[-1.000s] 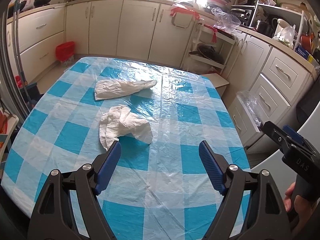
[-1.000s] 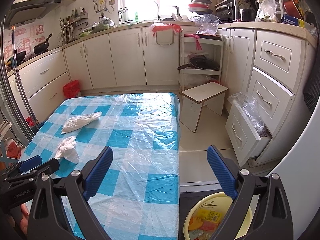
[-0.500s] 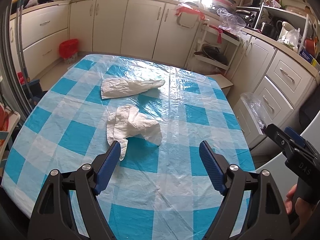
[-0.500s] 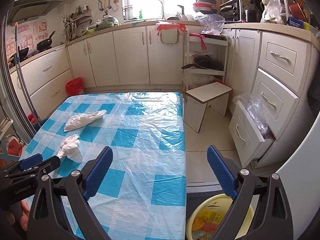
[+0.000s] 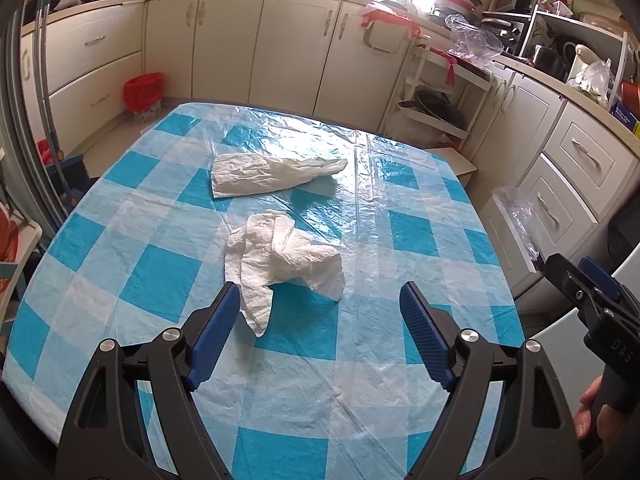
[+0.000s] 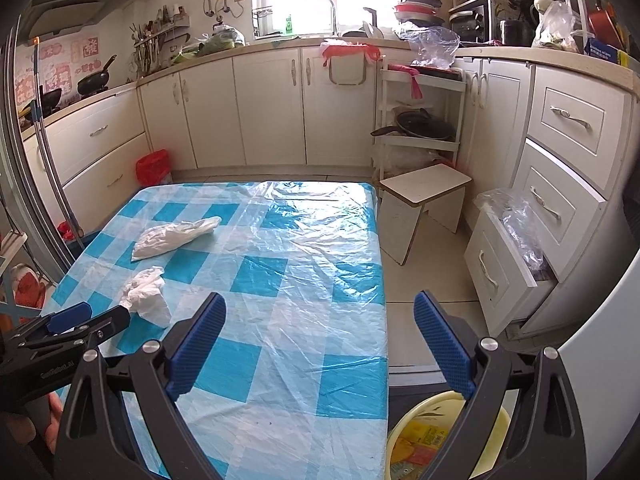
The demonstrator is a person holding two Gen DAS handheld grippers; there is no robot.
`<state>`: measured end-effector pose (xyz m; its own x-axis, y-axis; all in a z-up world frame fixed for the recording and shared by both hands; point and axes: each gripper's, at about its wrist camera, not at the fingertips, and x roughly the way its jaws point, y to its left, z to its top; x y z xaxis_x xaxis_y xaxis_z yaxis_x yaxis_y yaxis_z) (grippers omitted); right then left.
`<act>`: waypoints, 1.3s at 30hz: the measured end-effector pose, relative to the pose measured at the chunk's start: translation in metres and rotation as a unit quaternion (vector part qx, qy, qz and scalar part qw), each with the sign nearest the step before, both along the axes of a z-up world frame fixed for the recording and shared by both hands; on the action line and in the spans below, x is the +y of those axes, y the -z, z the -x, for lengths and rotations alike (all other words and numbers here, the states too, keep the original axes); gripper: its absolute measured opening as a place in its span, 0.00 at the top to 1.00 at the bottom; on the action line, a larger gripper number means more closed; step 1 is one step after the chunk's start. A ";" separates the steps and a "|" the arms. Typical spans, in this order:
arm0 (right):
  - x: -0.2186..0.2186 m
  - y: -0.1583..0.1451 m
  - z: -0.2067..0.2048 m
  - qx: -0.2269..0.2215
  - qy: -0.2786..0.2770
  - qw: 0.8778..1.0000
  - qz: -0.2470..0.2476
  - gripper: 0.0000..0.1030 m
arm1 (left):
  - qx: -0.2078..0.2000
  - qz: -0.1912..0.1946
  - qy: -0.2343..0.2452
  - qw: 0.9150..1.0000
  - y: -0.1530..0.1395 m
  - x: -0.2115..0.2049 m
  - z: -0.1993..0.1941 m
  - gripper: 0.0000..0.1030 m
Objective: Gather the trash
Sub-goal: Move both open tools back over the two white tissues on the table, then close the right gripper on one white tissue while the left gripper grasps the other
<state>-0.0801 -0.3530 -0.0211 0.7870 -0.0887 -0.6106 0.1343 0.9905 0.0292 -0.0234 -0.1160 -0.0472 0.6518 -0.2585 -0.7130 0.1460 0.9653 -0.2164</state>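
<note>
**Lining up on the near tissue**

We hold the left gripper point(image 5: 316, 312) spread wide and empty, low over the checked table point(image 5: 160, 280), its left pad just beside the tail of the crumpled tissue point(image 5: 280, 260). A second paper wad point(image 5: 272, 174) lies farther off. The right gripper point(image 6: 320, 340) is also spread and empty, at the table's near right edge above the yellow bin point(image 6: 404, 428). Collection looks barely begun. Next, we judge: centre on the tissue, drop, pinch.
</note>
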 end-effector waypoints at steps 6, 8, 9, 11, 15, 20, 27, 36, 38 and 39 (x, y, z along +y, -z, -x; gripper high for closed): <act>0.005 0.002 -0.006 0.004 -0.005 1.000 0.002 0.12 | 0.005 -0.006 -0.003 1.000 0.006 0.003 -0.011 0.24; 0.008 0.002 -0.009 0.005 -0.009 1.000 0.002 0.12 | 0.010 -0.005 -0.005 1.000 0.009 0.004 -0.017 0.24; 0.010 0.003 -0.010 0.006 -0.011 1.000 0.001 0.12 | 0.013 -0.004 -0.007 1.000 0.011 0.005 -0.020 0.24; 0.012 0.004 -0.015 0.008 -0.016 1.000 -0.007 0.12 | 0.016 -0.005 -0.008 1.000 0.014 0.006 -0.025 0.24; 0.019 0.005 -0.028 0.013 -0.031 0.999 -0.025 0.12 | 0.026 -0.006 -0.013 1.000 0.022 0.010 -0.035 0.24; 0.035 0.003 -0.060 0.017 -0.062 0.997 -0.042 0.12 | 0.042 0.003 -0.020 0.999 0.031 0.020 -0.047 0.24; 0.084 0.021 -0.148 0.078 -0.156 0.984 -0.027 0.09 | 0.057 0.011 -0.034 0.998 0.038 0.038 -0.057 0.24; 0.150 0.062 -0.217 0.147 -0.226 0.963 -0.007 0.09 | 0.062 0.027 -0.041 0.997 0.042 0.053 -0.058 0.24; 0.160 0.068 -0.223 0.159 -0.232 0.960 0.008 0.10 | 0.062 0.027 -0.039 0.997 0.042 0.053 -0.058 0.24; 0.162 0.071 -0.225 0.165 -0.235 0.958 0.015 0.10 | 0.062 0.028 -0.038 0.997 0.042 0.053 -0.059 0.24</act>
<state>0.1447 -0.1907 -0.0917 0.5088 0.2072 -0.8356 -0.3296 0.9435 0.0333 0.0354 -0.0629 -0.0896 0.5785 -0.2525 -0.7756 0.0410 0.9587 -0.2816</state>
